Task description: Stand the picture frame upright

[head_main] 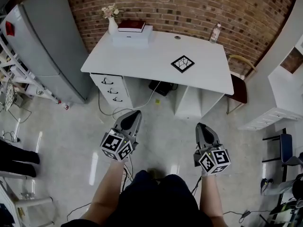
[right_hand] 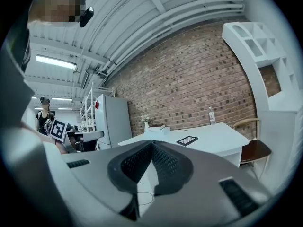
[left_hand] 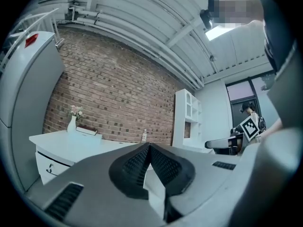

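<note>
Red brick wall [head_main: 189, 8] behind white desk [head_main: 151, 56], grey fridge [head_main: 47, 46] left, pale glossy floor [head_main: 161, 136].

You are standing in an office-like workroom. A red brick wall [head_main: 189, 8] backs a white tabletop [head_main: 151, 60] with a drawer unit [head_main: 111, 90] beneath and a vase of flowers [head_main: 112, 25] on top. A tall grey cabinet [head_main: 47, 41] stands at its left and white shelving [head_main: 289, 79] at its right. Cables [head_main: 102, 109] trail over the pale floor [head_main: 71, 136]. Bare pipes [left_hand: 142, 37] and a strip light [right_hand: 56, 62] run overhead.
</note>
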